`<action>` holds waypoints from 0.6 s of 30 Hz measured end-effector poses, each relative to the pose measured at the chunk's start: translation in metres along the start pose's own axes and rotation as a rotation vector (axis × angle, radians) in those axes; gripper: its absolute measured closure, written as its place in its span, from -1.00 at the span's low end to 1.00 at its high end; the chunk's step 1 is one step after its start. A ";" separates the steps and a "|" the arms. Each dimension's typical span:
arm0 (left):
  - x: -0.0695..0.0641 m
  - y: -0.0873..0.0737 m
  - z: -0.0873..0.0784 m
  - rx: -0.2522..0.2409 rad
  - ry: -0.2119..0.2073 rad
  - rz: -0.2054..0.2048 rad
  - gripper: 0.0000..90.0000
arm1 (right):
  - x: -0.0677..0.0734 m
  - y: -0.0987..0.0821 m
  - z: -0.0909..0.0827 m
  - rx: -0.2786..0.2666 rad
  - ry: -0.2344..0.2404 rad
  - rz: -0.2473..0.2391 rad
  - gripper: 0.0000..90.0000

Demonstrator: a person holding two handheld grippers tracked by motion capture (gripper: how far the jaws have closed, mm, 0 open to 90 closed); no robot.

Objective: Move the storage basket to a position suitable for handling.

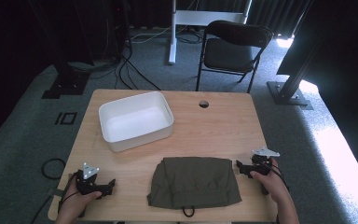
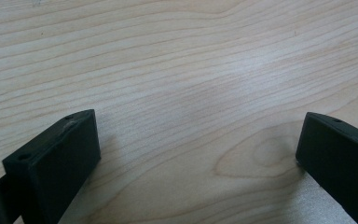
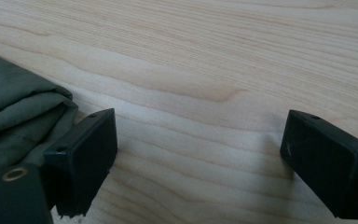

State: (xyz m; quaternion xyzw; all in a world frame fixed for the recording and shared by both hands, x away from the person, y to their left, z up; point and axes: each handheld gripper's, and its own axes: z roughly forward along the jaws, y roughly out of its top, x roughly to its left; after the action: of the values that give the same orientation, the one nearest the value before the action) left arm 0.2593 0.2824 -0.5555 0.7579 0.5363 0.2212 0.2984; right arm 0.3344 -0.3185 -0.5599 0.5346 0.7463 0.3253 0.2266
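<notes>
From the high view, a folded green cloth [image 1: 195, 182] is lying on the wooden worktop [image 1: 223, 126], close to the near edge. A white tub [image 1: 135, 120] is sitting farther back on the left, well apart from the cloth. The left claw [image 1: 112, 185] is resting on the worktop to the left of the cloth, near it but not touching. The right claw [image 1: 238, 168] is sitting just beside the cloth's right corner.

In the left gripper view, the left claw [image 2: 198, 154] is standing wide apart with nothing in it, just bare wood underneath.

In the right gripper view, the right claw [image 3: 200, 154] is standing wide apart too, holding nothing. The green cloth [image 3: 14, 107] is lying right next to one jaw, on its outer side.
</notes>
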 end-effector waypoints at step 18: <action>0.010 0.010 0.002 0.002 -0.018 0.014 -0.98 | 0.001 0.027 0.012 -0.016 -0.010 0.011 -0.76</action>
State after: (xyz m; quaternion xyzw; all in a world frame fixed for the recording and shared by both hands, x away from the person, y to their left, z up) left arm 0.2712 0.2890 -0.5499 0.7641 0.5283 0.2156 0.3009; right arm 0.3598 -0.3087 -0.5486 0.5386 0.7394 0.3300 0.2329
